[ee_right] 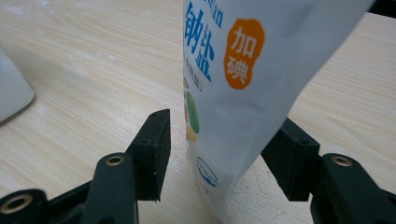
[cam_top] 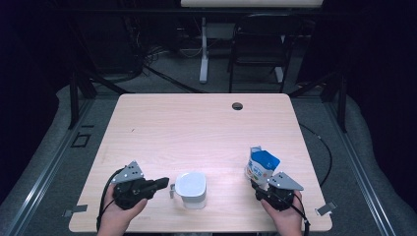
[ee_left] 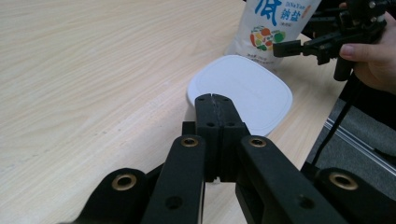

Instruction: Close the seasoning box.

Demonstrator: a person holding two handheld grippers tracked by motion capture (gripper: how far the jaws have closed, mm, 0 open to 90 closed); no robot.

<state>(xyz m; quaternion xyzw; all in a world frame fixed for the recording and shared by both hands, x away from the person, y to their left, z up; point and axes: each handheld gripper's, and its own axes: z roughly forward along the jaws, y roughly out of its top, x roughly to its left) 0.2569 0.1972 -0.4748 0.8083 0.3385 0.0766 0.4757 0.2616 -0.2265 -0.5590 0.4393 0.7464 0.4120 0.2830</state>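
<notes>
From the high view, a pale wooden table [cam_top: 196,128] carries a white lidded container [cam_top: 191,189] near its front edge and a white-and-blue salt bag [cam_top: 260,167] to the right of it, with a gap of bare wood between the two. That view shows the whole layout but not how the jaws stand. The left gripper view supplies this for the left gripper [ee_left: 215,105]: its two black jaws are pressed together with nothing between them, their tips just short of the container's near rim, and the square, round-cornered lid [ee_left: 243,91] lies flat beyond them. The right gripper view shows the right gripper [ee_right: 219,149] with jaws spread wide on either side of the bag's lower part; the left pad stands apart from the bag, while the right pad is partly hidden behind it, so contact there cannot be told. The bag stands upright on its base, long axis vertical, its opened blue top pointing up, and its printed front faces the right gripper. The left hand [cam_top: 118,216] comes in from the bottom edge and holds its gripper roughly level, pointing right toward the container. The right hand [cam_top: 287,214] holds its gripper low, pointing forward and slightly left at the bag's foot.
</notes>
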